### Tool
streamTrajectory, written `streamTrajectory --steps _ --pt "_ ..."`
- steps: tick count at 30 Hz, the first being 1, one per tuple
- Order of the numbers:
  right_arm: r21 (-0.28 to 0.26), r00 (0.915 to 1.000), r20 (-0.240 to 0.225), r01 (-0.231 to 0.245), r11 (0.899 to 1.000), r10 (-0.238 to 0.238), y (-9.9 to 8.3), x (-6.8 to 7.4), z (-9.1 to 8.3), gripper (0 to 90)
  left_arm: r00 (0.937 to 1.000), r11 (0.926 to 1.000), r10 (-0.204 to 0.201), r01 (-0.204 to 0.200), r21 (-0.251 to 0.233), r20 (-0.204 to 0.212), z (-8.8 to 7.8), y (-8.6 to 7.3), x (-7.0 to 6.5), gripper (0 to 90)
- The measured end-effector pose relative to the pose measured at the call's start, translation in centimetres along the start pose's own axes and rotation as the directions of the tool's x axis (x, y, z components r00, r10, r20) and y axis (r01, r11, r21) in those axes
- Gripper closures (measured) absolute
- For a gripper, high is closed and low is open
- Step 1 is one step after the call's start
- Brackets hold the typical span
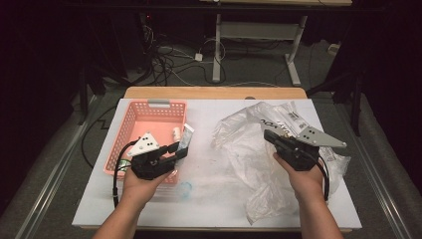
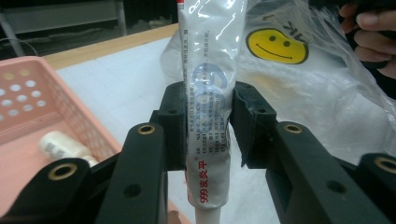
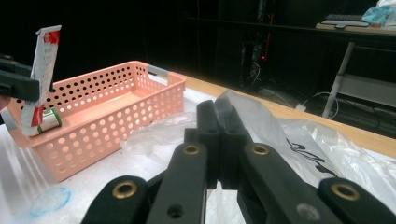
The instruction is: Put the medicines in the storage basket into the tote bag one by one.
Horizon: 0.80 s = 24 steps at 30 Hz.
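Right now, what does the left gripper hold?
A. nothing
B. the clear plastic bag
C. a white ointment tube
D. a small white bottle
C: in the left gripper view, the left gripper is shut on the white ointment tube, its pads pressing both sides.

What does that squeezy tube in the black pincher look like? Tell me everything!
The tube is soft, shiny and white, with a pale blue swirl, tiny print and red characters near its narrow neck. Its flat crimped end is red. The left gripper squeezes it around the middle, both pads pressing its sides. It hangs in the air beside the pink basket, above the white table, touching nothing else.
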State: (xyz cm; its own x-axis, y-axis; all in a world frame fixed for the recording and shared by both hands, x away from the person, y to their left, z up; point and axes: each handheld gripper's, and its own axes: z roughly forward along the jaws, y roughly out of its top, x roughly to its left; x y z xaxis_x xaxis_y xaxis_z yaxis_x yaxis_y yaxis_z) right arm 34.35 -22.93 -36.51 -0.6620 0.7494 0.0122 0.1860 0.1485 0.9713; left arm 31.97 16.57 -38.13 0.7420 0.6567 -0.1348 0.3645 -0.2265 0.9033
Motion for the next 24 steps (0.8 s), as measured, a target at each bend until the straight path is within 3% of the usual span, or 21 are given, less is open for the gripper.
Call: streamTrajectory --steps 24 --pt "0.002 0.9993 -0.027 0.026 1.000 -0.026 0.3 1.3 0.2 90.0 0.9960 0.9957 0.056 -0.061 0.070 0.070 3.3 -0.5 -3.0 66.3"
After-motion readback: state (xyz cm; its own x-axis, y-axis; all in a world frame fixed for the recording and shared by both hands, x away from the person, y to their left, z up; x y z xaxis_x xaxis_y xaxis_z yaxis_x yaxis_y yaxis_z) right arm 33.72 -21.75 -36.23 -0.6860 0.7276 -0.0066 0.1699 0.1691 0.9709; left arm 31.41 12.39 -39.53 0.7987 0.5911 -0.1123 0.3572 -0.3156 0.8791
